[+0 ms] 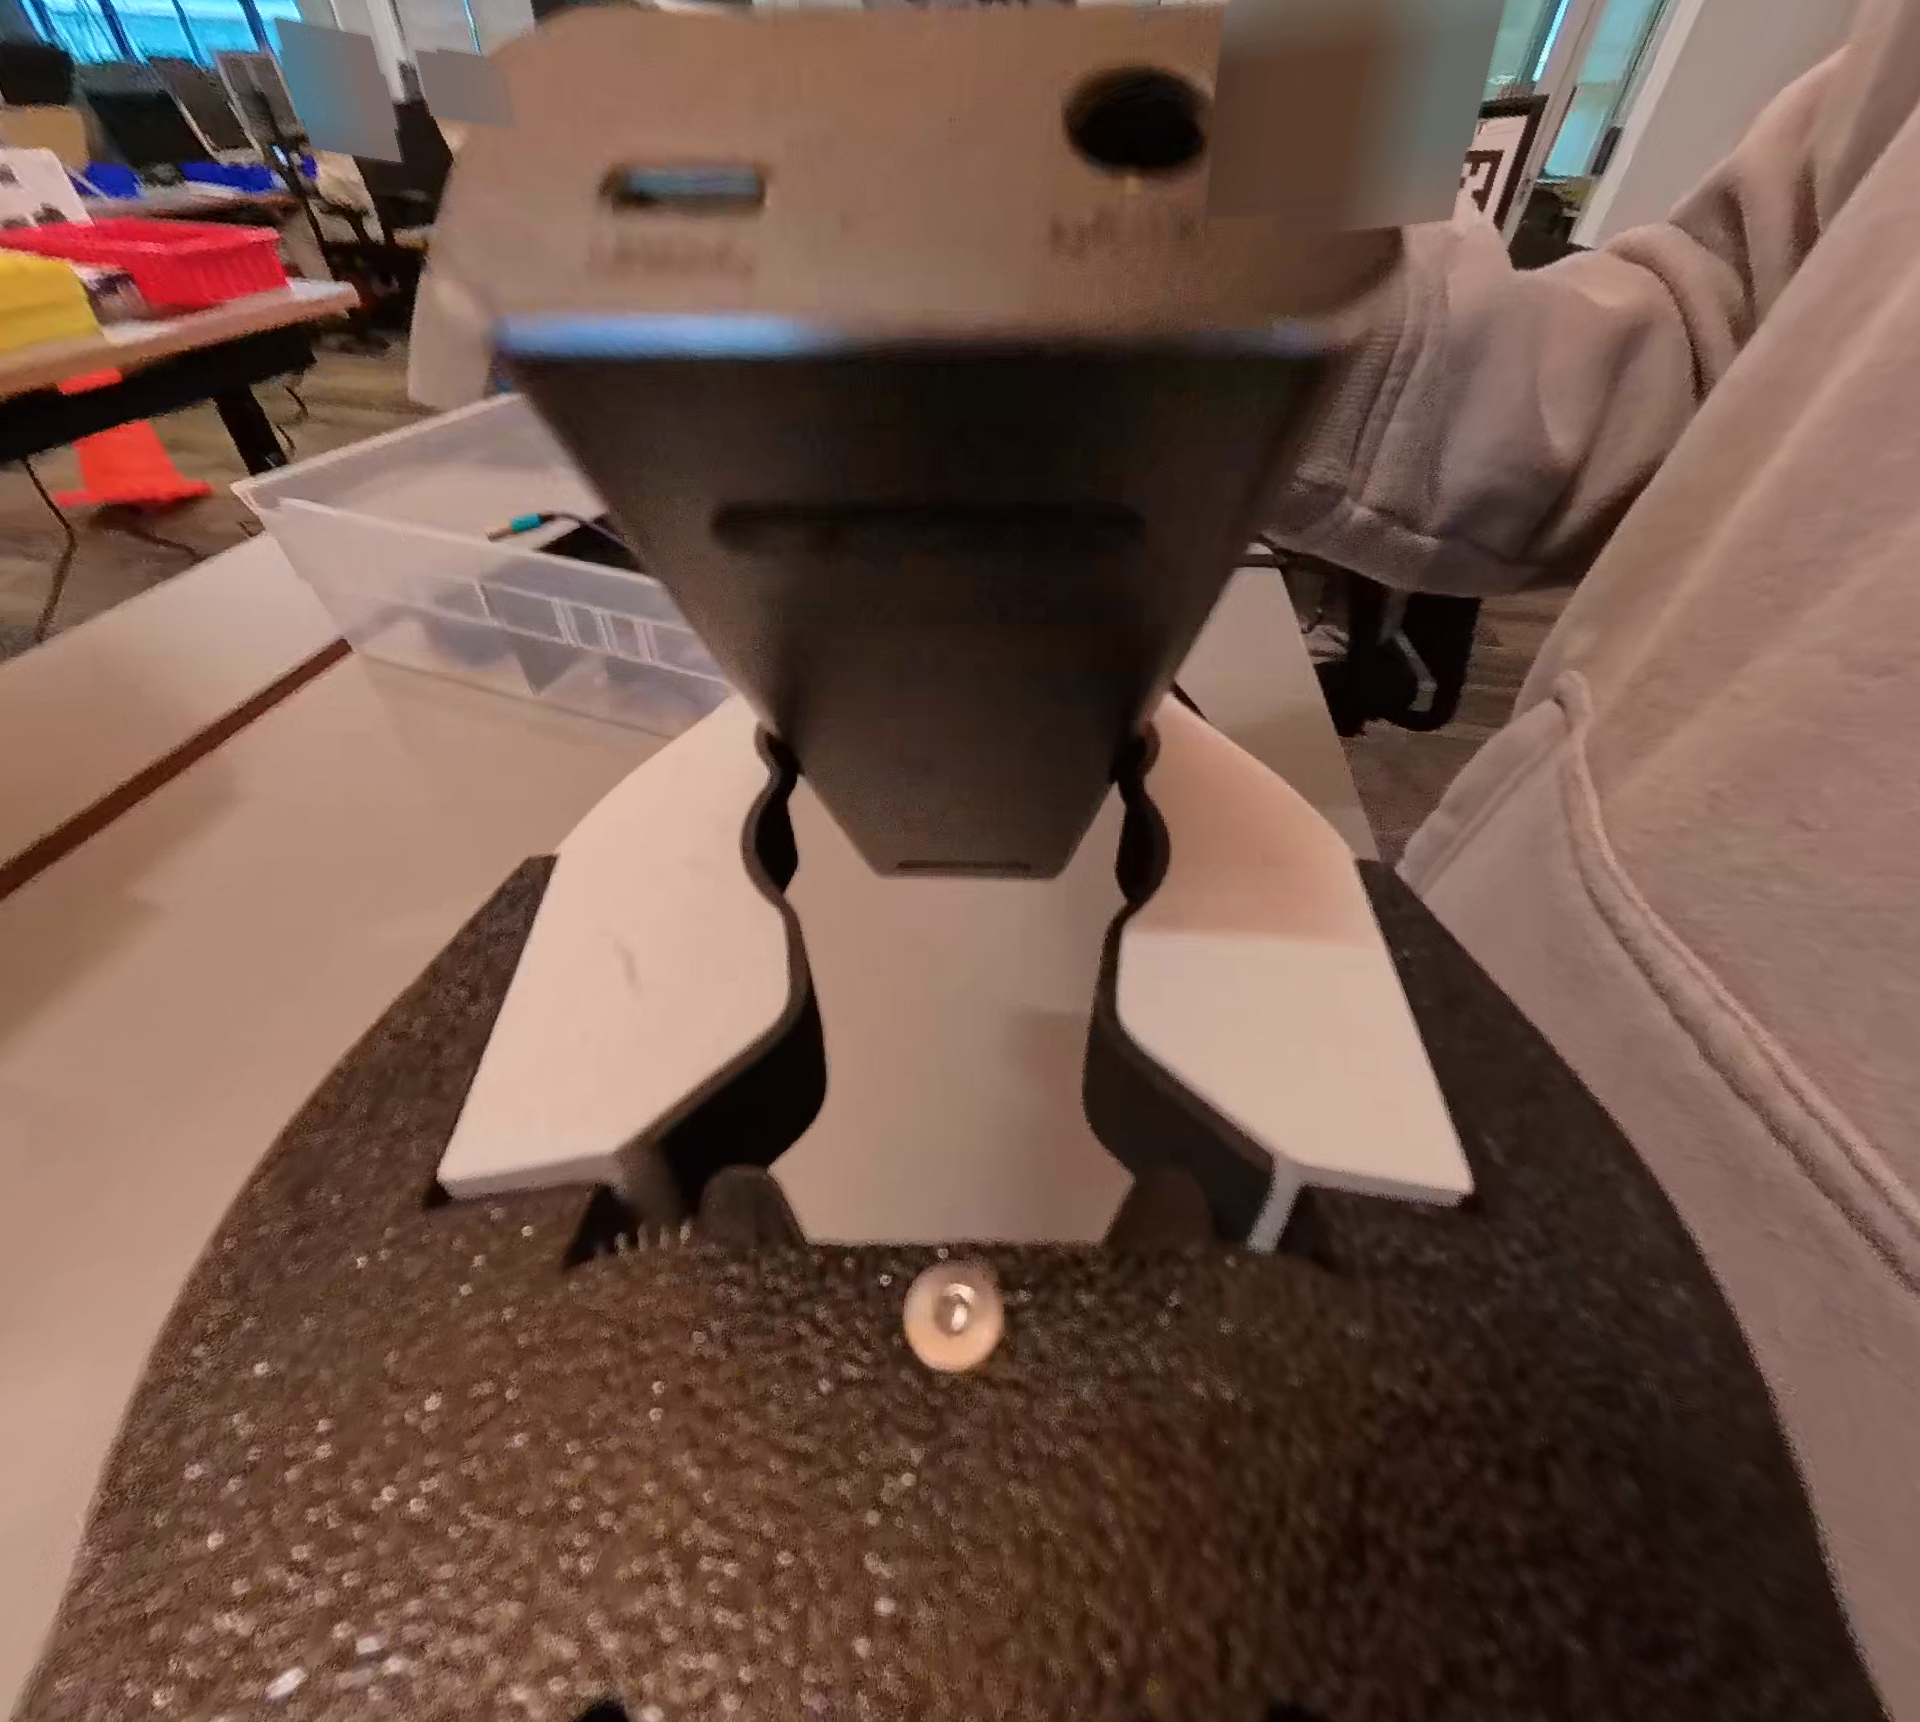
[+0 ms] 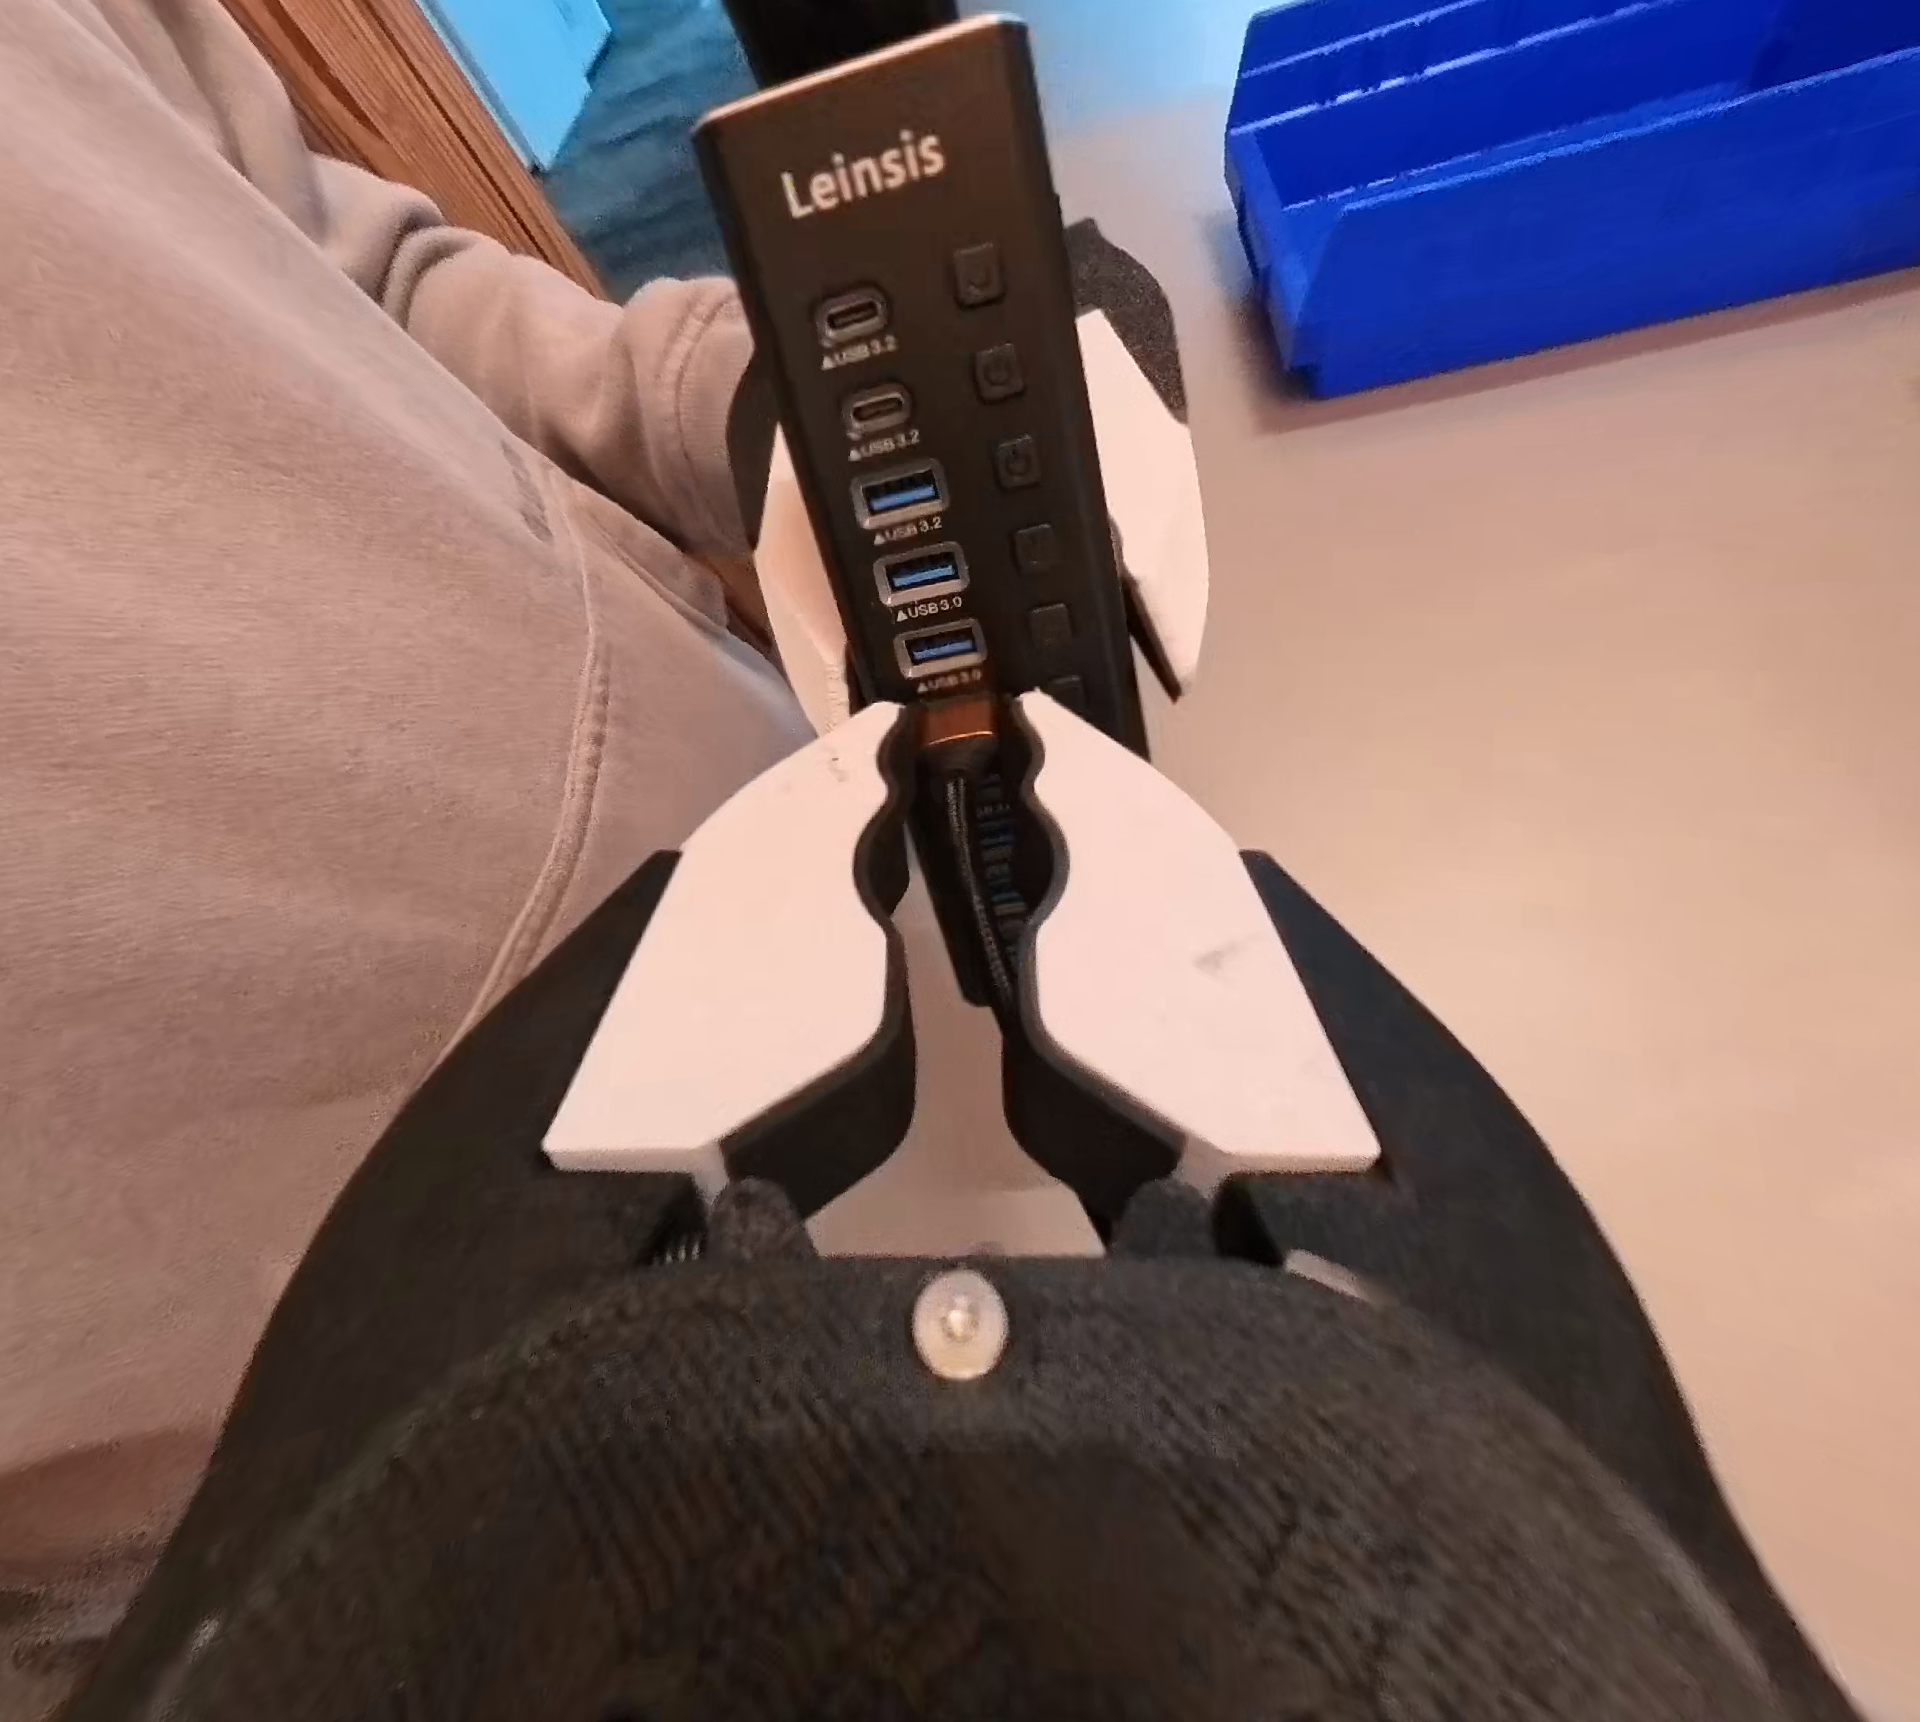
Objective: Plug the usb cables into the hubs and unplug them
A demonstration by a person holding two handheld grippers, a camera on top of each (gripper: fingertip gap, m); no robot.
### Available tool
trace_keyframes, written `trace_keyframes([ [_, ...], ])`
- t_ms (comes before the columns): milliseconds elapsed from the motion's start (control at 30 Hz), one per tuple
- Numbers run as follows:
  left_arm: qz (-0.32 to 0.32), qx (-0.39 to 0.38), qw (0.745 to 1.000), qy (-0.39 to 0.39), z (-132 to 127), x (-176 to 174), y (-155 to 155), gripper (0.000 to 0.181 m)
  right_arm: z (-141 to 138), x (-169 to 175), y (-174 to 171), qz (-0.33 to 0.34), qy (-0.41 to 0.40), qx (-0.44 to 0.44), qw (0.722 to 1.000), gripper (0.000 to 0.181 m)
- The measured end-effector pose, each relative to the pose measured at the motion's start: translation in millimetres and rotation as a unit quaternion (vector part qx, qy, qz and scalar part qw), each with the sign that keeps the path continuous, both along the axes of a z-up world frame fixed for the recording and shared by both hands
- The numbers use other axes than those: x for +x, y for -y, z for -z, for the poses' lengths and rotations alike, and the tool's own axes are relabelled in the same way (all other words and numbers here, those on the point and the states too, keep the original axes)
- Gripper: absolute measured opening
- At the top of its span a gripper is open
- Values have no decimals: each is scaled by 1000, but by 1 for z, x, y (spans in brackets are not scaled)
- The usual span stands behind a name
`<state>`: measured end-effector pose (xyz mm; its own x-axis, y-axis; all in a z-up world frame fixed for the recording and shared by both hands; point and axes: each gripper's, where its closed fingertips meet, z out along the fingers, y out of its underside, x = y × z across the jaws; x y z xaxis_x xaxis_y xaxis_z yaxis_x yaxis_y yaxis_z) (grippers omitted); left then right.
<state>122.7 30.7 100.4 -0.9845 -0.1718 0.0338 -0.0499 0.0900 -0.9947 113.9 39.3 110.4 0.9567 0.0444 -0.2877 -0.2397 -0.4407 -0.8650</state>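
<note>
My left gripper (image 1: 954, 794) is shut on a black USB hub (image 1: 914, 581) and holds it up above the table, its end face with two sockets turned to the camera. In the right wrist view the hub (image 2: 914, 384) shows its front with several ports and buttons, and the left gripper's white fingers (image 2: 1155, 519) clamp its sides. My right gripper (image 2: 956, 722) is shut on a copper-coloured USB plug (image 2: 951, 730) with a braided cable (image 2: 982, 883). The plug meets the hub's face just below the lowest visible blue port. Whether it is seated is hidden.
A blue bin (image 2: 1558, 145) stands on the grey table (image 2: 1558, 737) at the far right. A clear plastic box (image 1: 468, 571) lies beyond the hub on the left. A person's beige sleeve (image 1: 1558, 384) and torso are close by. Red and yellow bins (image 1: 177, 259) sit on a far table.
</note>
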Motion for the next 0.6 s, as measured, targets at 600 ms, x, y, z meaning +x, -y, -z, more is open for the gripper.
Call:
trace_keyframes([
  [600, -6, 51, 999, -17, -1, 0, -1, 59, 5, 0, 1, 7, 1, 29, 1000, 16],
])
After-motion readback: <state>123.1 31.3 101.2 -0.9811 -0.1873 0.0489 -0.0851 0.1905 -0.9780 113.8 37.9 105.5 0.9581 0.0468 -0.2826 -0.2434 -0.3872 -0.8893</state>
